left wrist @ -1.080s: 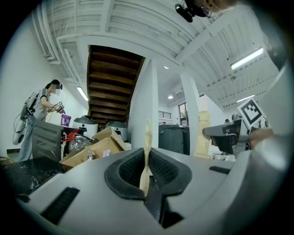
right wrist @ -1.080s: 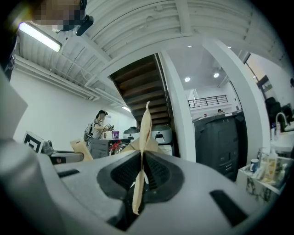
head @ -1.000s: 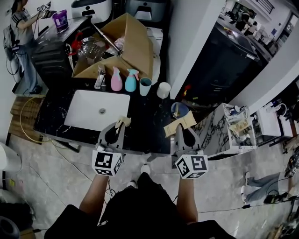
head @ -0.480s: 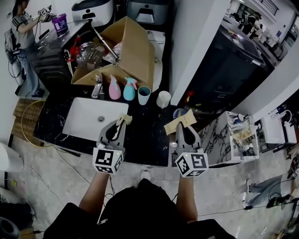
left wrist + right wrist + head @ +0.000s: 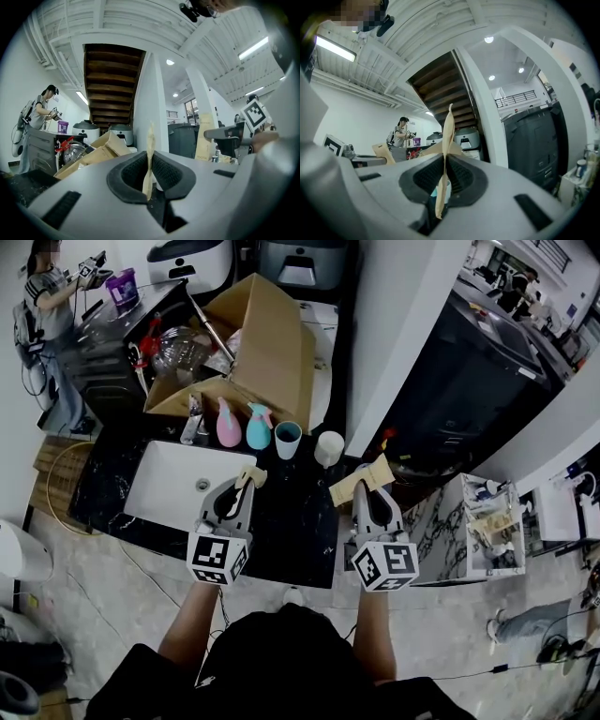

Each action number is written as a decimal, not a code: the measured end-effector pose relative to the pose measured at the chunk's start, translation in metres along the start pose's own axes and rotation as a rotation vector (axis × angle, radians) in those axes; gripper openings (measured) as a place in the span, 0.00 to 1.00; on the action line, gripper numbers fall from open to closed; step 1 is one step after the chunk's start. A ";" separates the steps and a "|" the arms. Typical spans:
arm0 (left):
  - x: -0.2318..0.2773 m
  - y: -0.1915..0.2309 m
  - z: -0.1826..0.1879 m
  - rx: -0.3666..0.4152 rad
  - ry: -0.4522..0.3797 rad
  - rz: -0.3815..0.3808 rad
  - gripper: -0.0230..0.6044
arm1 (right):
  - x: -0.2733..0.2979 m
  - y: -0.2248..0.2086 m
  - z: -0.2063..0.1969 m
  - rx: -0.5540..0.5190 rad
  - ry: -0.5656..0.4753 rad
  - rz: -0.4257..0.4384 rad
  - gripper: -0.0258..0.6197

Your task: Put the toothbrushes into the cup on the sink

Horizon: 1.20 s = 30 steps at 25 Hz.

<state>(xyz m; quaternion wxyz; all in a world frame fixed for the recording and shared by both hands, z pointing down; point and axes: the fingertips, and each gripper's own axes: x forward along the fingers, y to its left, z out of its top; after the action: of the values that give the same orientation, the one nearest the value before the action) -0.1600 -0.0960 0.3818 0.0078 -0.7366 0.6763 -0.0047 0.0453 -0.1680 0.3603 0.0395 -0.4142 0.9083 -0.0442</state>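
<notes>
The left gripper (image 5: 150, 174) pinches a thin tan toothbrush packet (image 5: 150, 143) upright between its jaws, and the right gripper (image 5: 442, 177) clamps a second packet (image 5: 448, 133) the same way.

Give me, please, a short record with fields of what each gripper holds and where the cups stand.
left gripper: shut on a tan packet
right gripper: shut on a second tan packet
cups: teal cup and white cup, upright on the black counter past the sink's far right corner
progress: neither packet in a cup yet
</notes>
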 end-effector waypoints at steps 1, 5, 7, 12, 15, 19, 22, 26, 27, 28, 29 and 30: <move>0.003 0.001 -0.001 0.002 0.003 0.005 0.09 | 0.004 -0.002 0.000 0.001 0.000 0.006 0.08; 0.014 0.003 -0.004 0.008 0.016 0.031 0.09 | 0.018 -0.010 -0.002 -0.003 0.007 0.032 0.08; 0.021 0.003 -0.005 0.012 0.020 0.040 0.09 | 0.024 -0.015 -0.003 -0.005 0.007 0.044 0.08; 0.037 0.001 -0.006 0.018 0.023 0.059 0.09 | 0.040 -0.027 -0.003 -0.007 -0.002 0.072 0.08; 0.043 0.001 -0.006 0.025 0.022 0.070 0.09 | 0.046 -0.032 -0.003 -0.003 -0.013 0.087 0.08; 0.049 0.002 -0.005 0.030 0.020 0.083 0.09 | 0.051 -0.037 -0.004 0.002 -0.017 0.104 0.08; 0.054 0.007 -0.001 0.039 0.012 0.082 0.09 | 0.054 -0.037 -0.004 0.008 -0.022 0.106 0.08; 0.064 0.015 0.002 0.046 0.005 0.065 0.09 | 0.060 -0.036 -0.008 0.017 -0.013 0.089 0.08; 0.067 0.017 0.002 0.046 0.004 0.057 0.09 | 0.062 -0.035 -0.010 0.017 -0.009 0.085 0.08; 0.070 0.020 0.003 0.045 0.003 0.048 0.09 | 0.064 -0.033 -0.010 0.015 -0.006 0.079 0.08; 0.075 0.022 0.004 0.045 0.002 0.037 0.09 | 0.066 -0.032 -0.010 0.013 -0.004 0.072 0.08; 0.080 0.025 0.005 0.043 0.001 0.025 0.09 | 0.069 -0.031 -0.010 0.012 -0.003 0.062 0.08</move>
<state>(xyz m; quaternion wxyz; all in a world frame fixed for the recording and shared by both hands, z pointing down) -0.1782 -0.1780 0.3762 0.0236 -0.7279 0.6850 -0.0194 0.0222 -0.2397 0.3711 0.0448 -0.3855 0.9204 -0.0476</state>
